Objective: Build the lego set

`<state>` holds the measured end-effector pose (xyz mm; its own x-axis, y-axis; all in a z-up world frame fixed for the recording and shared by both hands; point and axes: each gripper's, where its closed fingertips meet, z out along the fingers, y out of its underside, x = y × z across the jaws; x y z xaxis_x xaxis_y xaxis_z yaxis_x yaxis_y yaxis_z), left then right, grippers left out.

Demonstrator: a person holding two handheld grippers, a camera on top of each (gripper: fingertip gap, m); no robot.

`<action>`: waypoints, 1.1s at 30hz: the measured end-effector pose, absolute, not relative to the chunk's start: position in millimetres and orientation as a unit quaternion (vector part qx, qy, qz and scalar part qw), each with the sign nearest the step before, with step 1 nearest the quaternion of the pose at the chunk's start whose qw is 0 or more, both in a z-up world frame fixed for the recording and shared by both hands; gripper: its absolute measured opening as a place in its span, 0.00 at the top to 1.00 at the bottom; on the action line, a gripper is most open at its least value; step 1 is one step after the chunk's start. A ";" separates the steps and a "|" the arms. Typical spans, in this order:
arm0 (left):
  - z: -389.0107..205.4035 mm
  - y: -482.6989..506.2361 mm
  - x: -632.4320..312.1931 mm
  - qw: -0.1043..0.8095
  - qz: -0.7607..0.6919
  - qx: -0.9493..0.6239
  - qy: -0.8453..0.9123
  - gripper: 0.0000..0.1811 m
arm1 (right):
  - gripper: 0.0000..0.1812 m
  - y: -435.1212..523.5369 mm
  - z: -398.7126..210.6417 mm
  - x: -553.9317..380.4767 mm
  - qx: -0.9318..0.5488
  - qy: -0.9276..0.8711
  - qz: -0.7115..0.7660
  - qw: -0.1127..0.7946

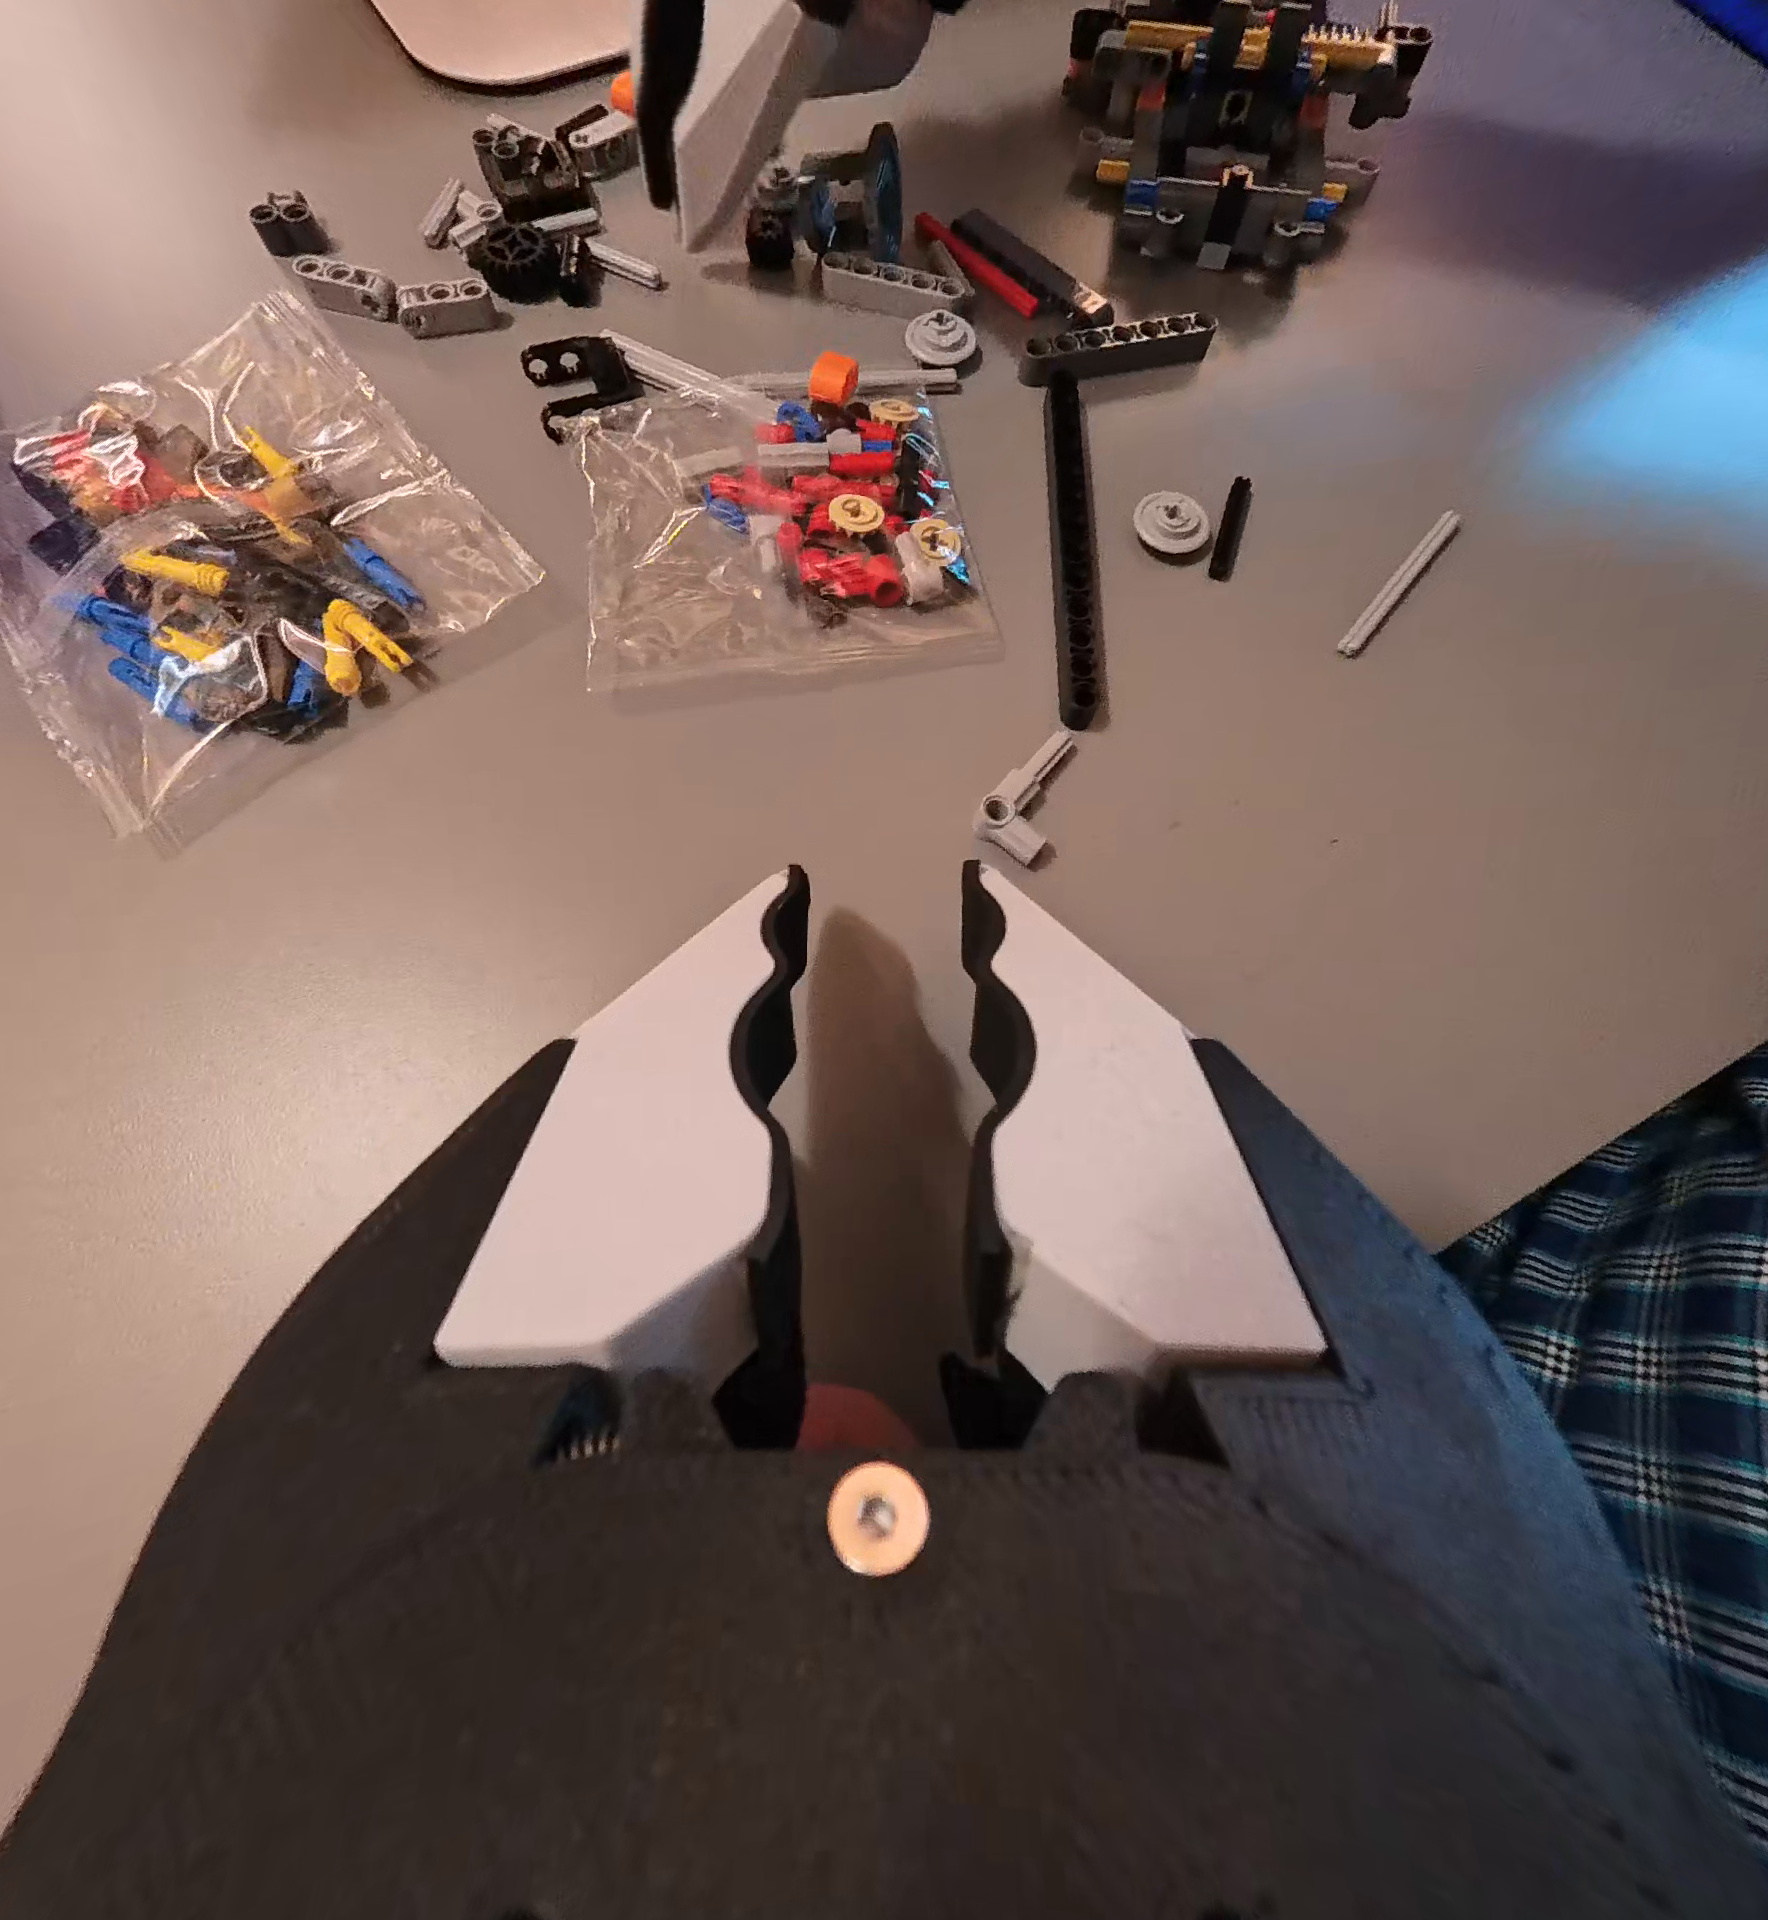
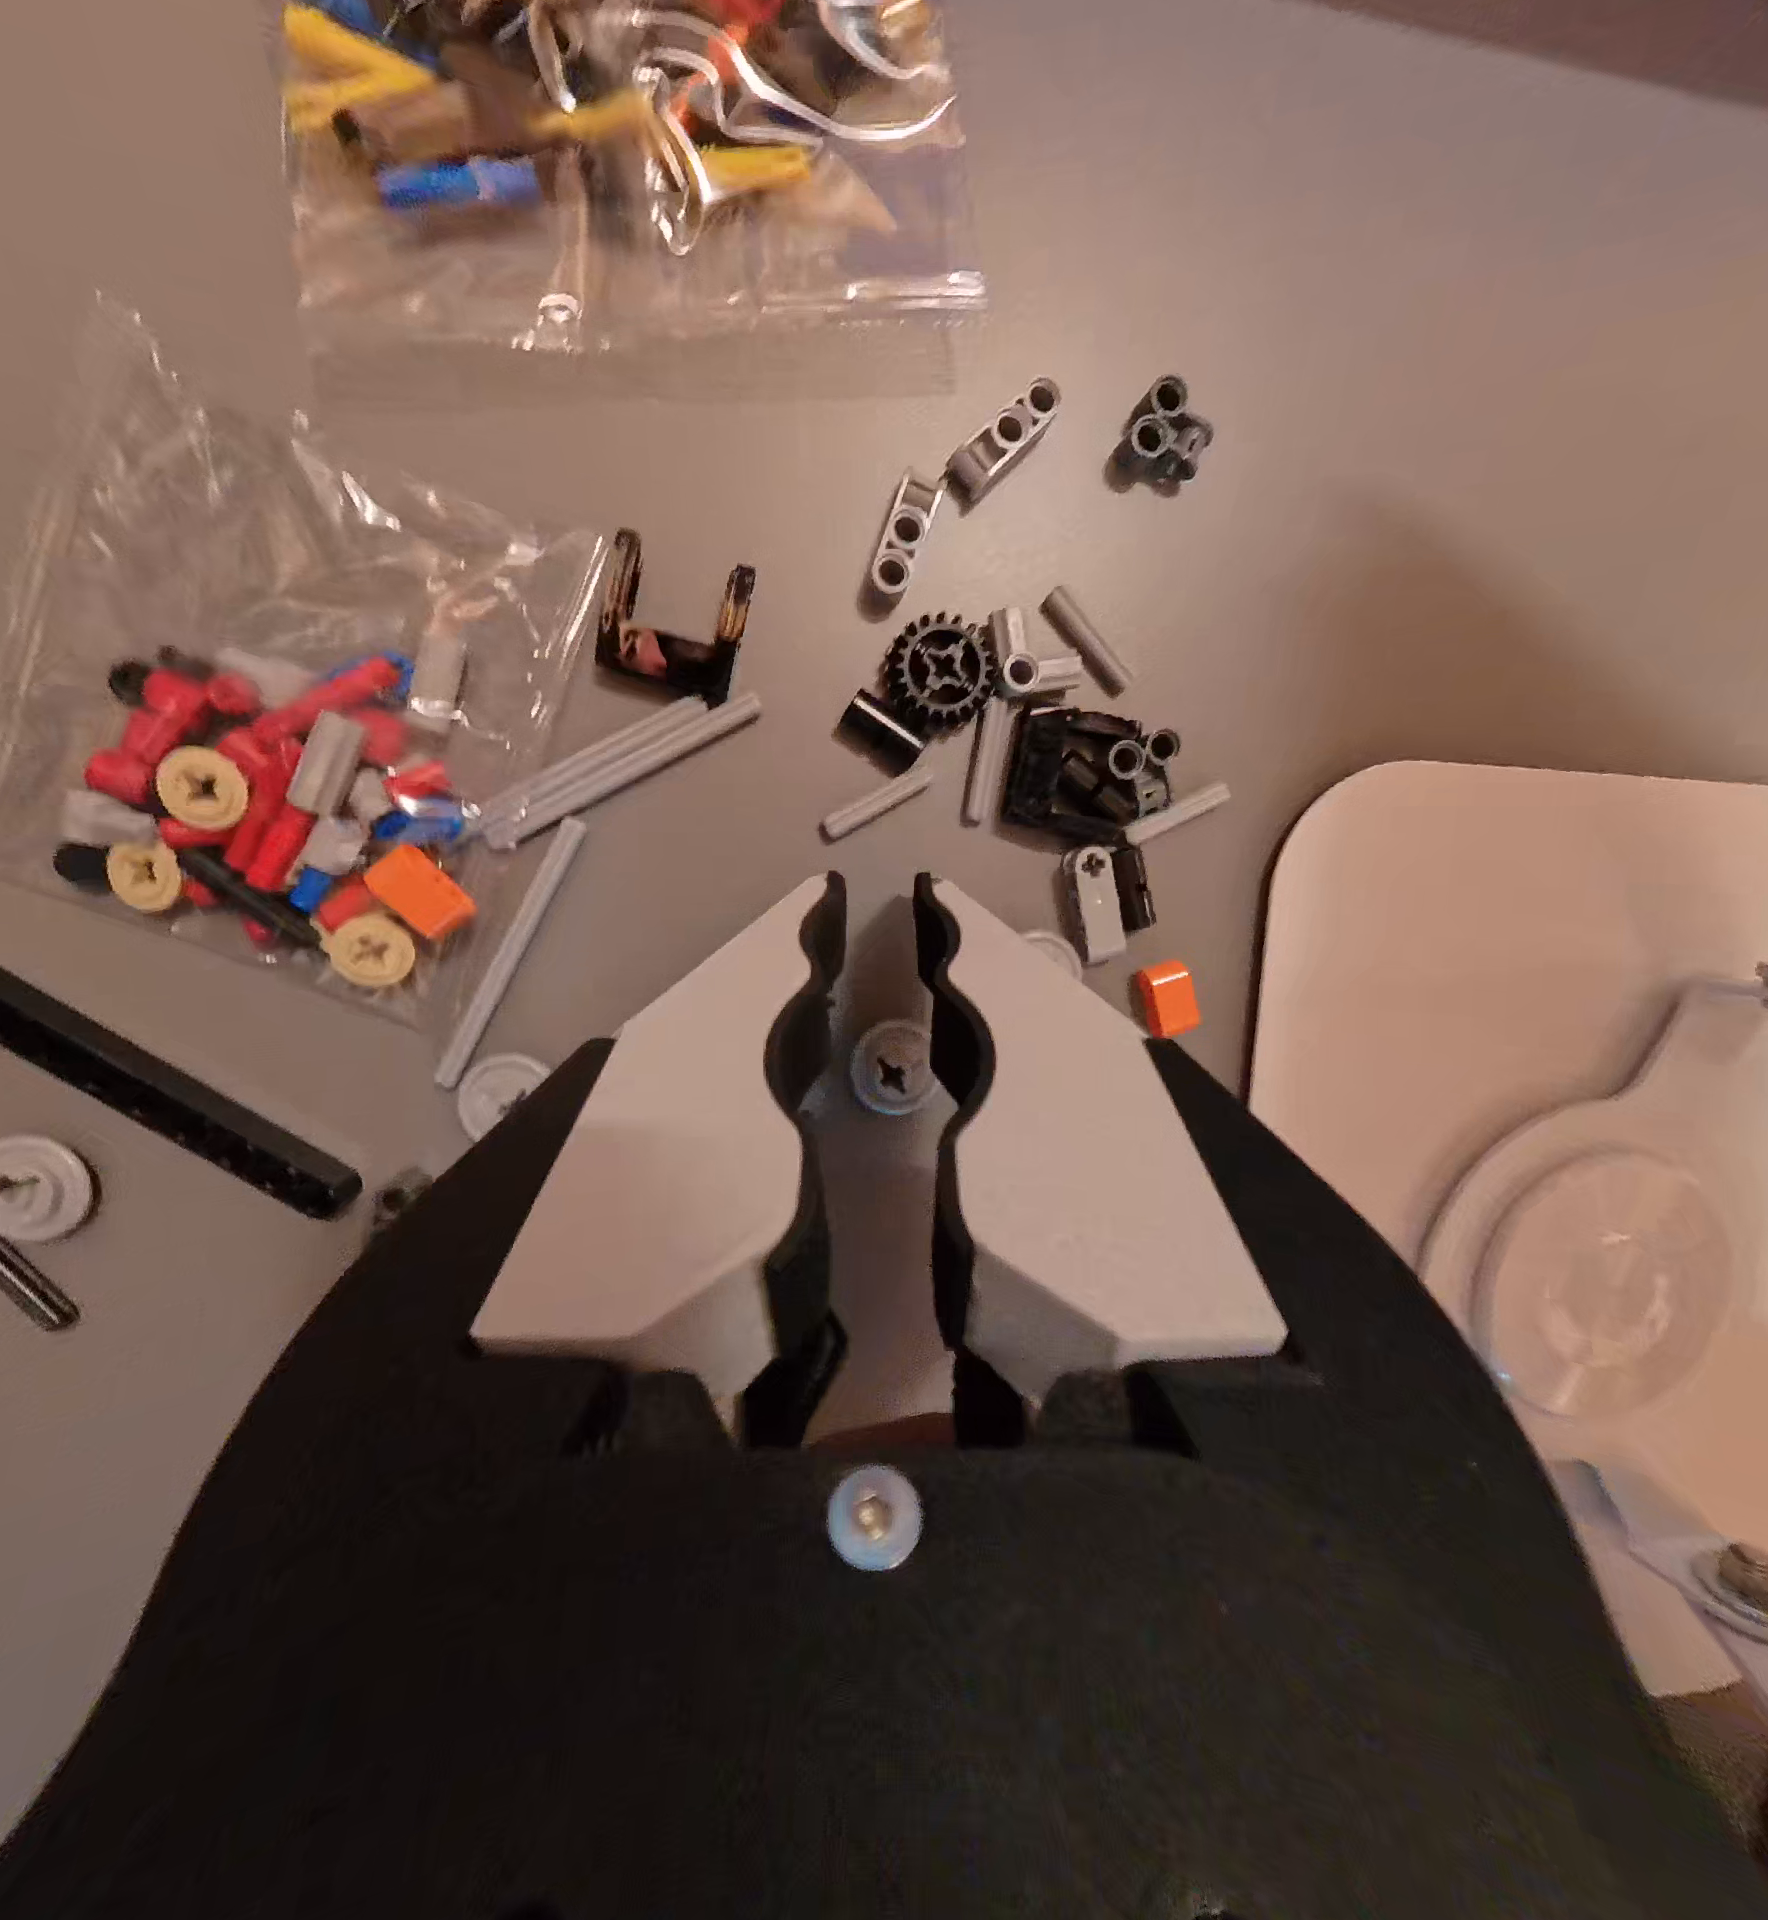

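Right gripper [image 2: 878,902], jaws narrowly parted and empty, angled down over a grey round piece [image 2: 893,1070] seen between its fingers, loose lego parts [image 2: 1015,707] just beyond; left gripper [image 1: 885,891], jaws moderately apart and empty, low above the grey table [image 1: 444,987], part-built model [image 1: 1244,135] far right.

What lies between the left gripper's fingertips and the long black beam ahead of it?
In the left wrist view, one small grey connector lies on the table between the left gripper and the long black beam.

Black printed grippers, grey wavy-edged fingers [image 1: 672,1122], silver screw [image 1: 877,1519], plaid sleeve [image 1: 1711,1351].
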<state>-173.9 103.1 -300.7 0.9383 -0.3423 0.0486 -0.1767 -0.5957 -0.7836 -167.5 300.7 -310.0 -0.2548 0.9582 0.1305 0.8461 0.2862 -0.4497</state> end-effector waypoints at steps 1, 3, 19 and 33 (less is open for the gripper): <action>-300.9 103.2 -174.2 0.425 -0.097 -0.888 0.147 0.85 | 0.94 298.9 -309.6 -170.0 -0.590 -0.769 0.156 0.190; -301.0 103.5 -174.7 0.425 -0.097 -0.888 0.147 0.85 | 0.92 294.8 -309.8 -174.5 -0.614 -0.748 0.175 0.182; -299.4 102.2 -180.7 0.430 -0.098 -0.885 0.153 0.86 | 1.00 296.6 -301.6 -179.9 -0.656 -0.692 0.183 0.238; -302.4 98.6 -166.6 0.418 -0.088 -0.863 0.269 0.84 | 1.00 168.9 -253.8 -145.1 -0.532 -0.770 0.293 0.192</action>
<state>-166.6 98.6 -302.4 0.8400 -0.5379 -0.0720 -0.3903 -0.5065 -0.7688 -145.1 168.9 -253.8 -0.3590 0.9332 -0.0162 0.7075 0.2608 -0.6569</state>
